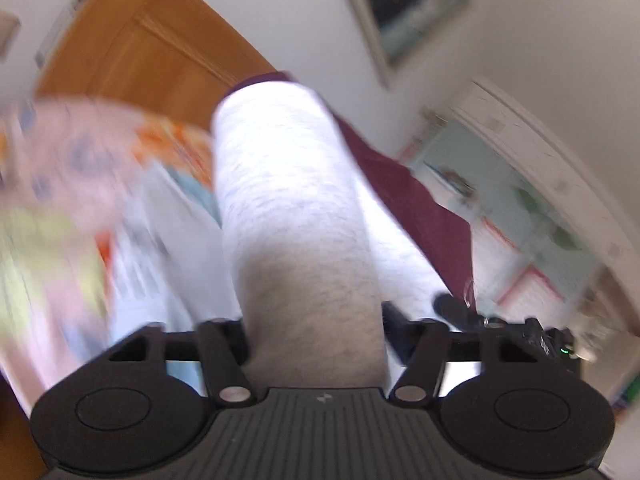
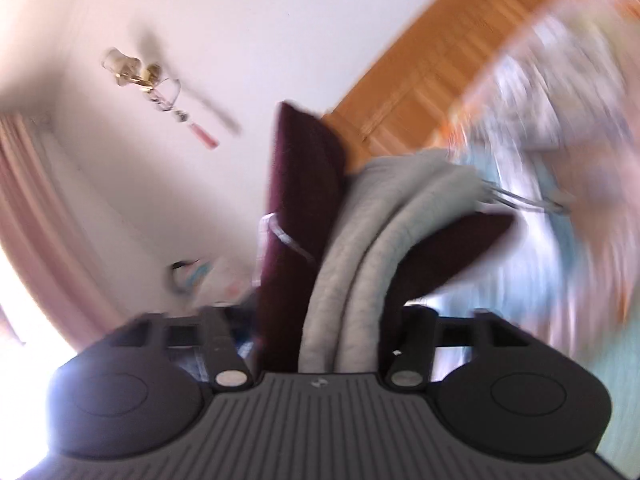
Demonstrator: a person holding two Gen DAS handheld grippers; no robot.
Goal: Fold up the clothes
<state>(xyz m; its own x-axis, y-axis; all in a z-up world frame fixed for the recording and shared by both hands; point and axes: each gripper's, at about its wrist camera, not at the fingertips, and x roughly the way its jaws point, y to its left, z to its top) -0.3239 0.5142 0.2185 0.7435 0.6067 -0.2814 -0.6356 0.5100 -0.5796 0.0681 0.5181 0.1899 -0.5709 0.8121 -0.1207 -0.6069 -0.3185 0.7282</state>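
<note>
1. One grey garment [image 1: 296,208] shows in the left wrist view, rising straight out from between the fingers of the left gripper [image 1: 314,320]; a maroon cloth [image 1: 412,200] lies along its right side.
2. In the right wrist view the same two colours show: grey folds [image 2: 360,248] bunched beside a maroon panel [image 2: 300,184], both running up from the right gripper [image 2: 320,320].
3. One wooden door [image 1: 132,48], one framed picture [image 1: 416,8] and one patterned spread [image 1: 80,184], heavily blurred, fill the background.
4. One ceiling lamp [image 2: 136,72] and one pink curtain [image 2: 36,200] are seen on the right gripper's side.
5. Left gripper: pointed slightly downward, fingers spread wide, cloth lying between them; whether the pads press on it I cannot tell.
6. Right gripper: tilted up toward the ceiling, fingers wide apart with the bundle between them; grip likewise unclear.
</note>
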